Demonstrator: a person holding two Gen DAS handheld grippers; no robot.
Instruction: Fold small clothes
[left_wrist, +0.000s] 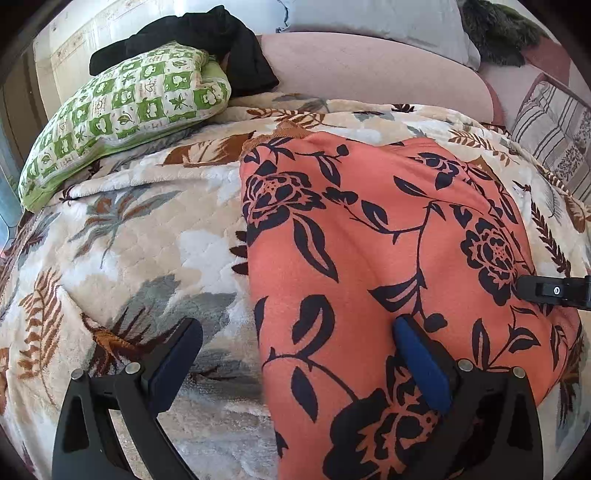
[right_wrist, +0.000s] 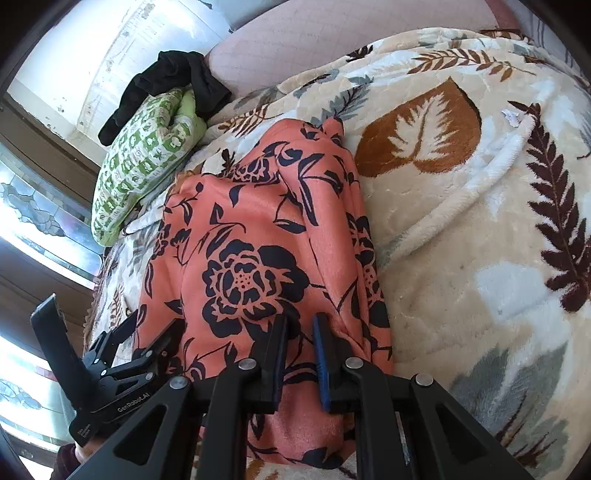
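My right gripper (right_wrist: 300, 350) is clamped on the near edge of the coral floral-print fleece garment (right_wrist: 258, 229), which lies ahead on the leaf-patterned plush blanket (right_wrist: 461, 221). My left gripper (left_wrist: 295, 354) stands released, one finger over the garment. Judgement: one lengthwise fold appears made; further folds remain.

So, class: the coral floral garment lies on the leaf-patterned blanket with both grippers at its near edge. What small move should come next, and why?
Probably close the left gripper on the near edge of the coral garment. Its fingers stand wide open, one over the leaf blanket, one over the garment, while the right gripper already looks pinched on that edge. With both ends held, the edge could be lifted evenly for a fold.
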